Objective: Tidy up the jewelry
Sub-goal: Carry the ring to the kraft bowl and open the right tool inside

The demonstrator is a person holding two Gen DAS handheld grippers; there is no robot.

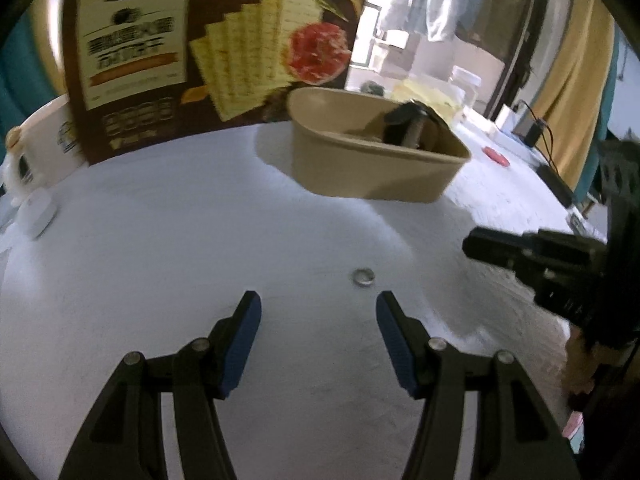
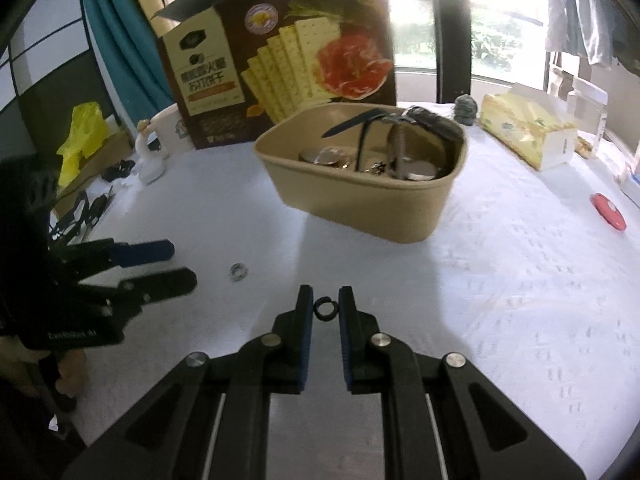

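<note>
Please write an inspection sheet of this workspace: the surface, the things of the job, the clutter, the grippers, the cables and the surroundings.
Surface: white cloth covers the table.
Job's things: silver ring lies on the cloth; small dark ring sits between the right gripper's pads; beige tub holds watches and straps.
Clutter: cracker box and white mug behind the tub; tissue pack; red disc; yellow bag.
Grippers: left gripper open, empty, short of the silver ring; right gripper shut on the dark ring.
Cables: black cable runs to a small black box at the table's far edge.
Surroundings: window, teal curtain, hanging clothes.
</note>
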